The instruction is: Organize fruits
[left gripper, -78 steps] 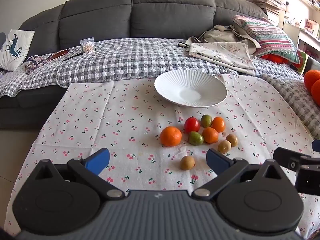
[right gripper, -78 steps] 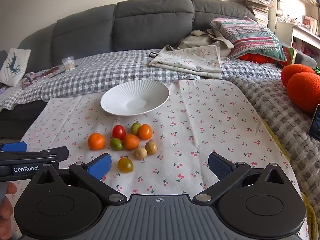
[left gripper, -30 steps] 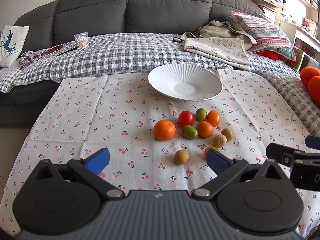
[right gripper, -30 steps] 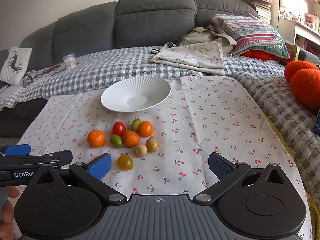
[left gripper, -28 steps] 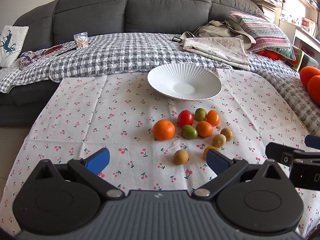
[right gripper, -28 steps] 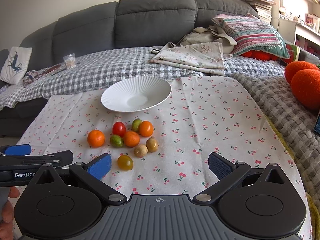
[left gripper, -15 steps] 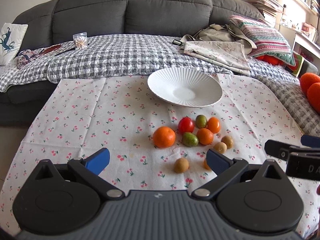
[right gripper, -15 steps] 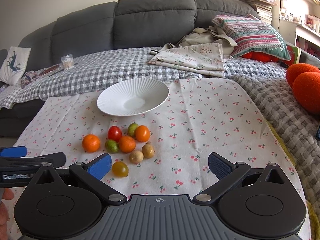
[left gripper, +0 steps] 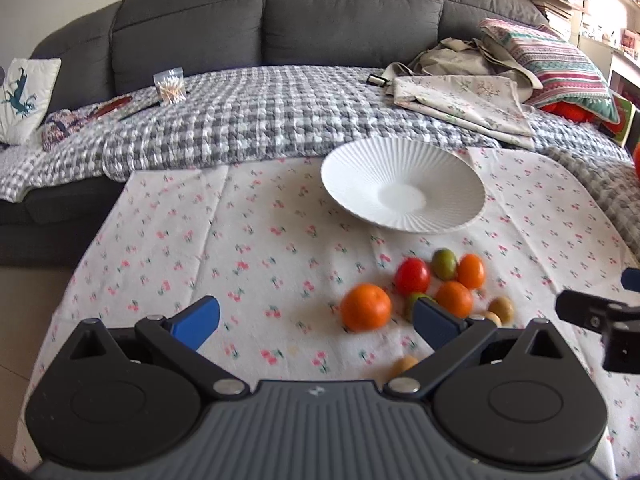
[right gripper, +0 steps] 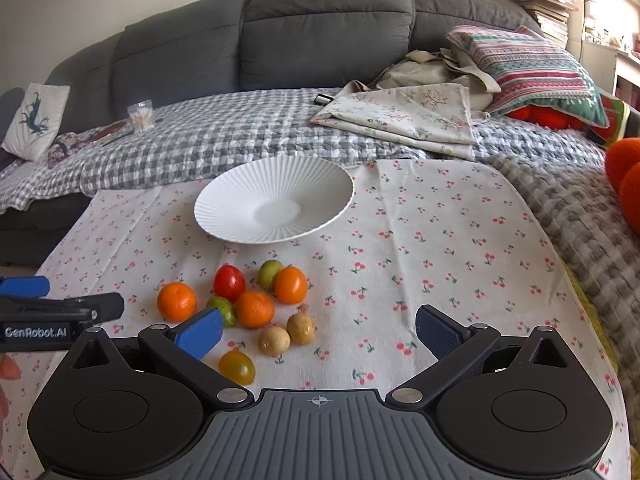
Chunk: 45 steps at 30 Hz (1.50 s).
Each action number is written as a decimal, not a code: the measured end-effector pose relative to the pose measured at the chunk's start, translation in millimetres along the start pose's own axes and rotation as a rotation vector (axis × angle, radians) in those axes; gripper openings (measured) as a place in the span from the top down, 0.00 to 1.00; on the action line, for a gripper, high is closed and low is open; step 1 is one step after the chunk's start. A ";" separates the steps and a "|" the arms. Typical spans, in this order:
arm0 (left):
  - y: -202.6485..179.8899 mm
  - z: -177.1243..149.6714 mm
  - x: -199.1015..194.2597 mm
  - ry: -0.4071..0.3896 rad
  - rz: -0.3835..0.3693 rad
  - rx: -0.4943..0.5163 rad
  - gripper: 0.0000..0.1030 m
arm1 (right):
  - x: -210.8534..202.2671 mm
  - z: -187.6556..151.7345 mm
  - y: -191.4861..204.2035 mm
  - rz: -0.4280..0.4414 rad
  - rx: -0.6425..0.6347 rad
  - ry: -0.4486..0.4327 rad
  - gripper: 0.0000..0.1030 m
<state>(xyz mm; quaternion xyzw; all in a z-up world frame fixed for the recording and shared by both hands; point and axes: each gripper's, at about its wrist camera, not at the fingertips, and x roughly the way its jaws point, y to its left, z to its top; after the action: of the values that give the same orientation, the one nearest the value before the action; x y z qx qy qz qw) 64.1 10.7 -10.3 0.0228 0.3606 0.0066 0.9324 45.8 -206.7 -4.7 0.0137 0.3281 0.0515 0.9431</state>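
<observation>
With both grippers, left (left gripper: 316, 320) and right (right gripper: 318, 330), spread and empty, the clustered fruits (right gripper: 256, 308) at lower left may be scattered by a careless approach.

On the cloth (right gripper: 440, 240): one plate (right gripper: 224, 216), three oranges (right gripper: 177, 302), one tomato (right gripper: 229, 283), two green fruits (right gripper: 270, 274), two brown fruits (right gripper: 301, 328), one yellow fruit (right gripper: 237, 367).
</observation>
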 end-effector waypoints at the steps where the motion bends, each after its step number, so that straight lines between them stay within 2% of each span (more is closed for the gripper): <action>1: 0.8 3.0 1.9 0.000 -0.002 -0.002 0.01 | 2.2 1.5 -1.9 0.008 0.006 0.003 0.00; 7: -4.0 20.2 18.7 0.000 -0.042 0.006 0.02 | 18.8 15.0 -12.8 0.051 0.037 0.026 0.01; 15: 5.1 18.9 42.3 0.060 -0.099 -0.016 0.05 | 43.0 24.4 -22.1 0.106 0.070 0.052 0.04; 21: 12.7 11.4 54.0 0.107 -0.153 -0.022 0.14 | 57.9 20.1 -23.7 0.149 0.092 0.098 0.12; 26: 13.9 8.7 63.0 0.134 -0.204 -0.038 0.21 | 69.0 19.5 -25.0 0.164 0.095 0.132 0.15; 35: 12.4 7.3 82.1 0.160 -0.242 -0.008 0.35 | 89.3 20.3 -37.8 0.203 0.160 0.182 0.32; 42: 2.6 2.5 93.4 0.172 -0.275 0.047 0.44 | 104.5 18.8 -27.1 0.222 0.120 0.220 0.43; 45: -2.5 2.5 94.0 0.166 -0.297 0.068 0.56 | 115.9 22.2 -27.3 0.234 0.126 0.225 0.46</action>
<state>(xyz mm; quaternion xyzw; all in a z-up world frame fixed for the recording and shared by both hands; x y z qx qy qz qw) 135.3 10.8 -71.8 0.0003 0.4358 -0.1414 0.8889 152.3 -221.4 -60.5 0.1052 0.4302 0.1416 0.8854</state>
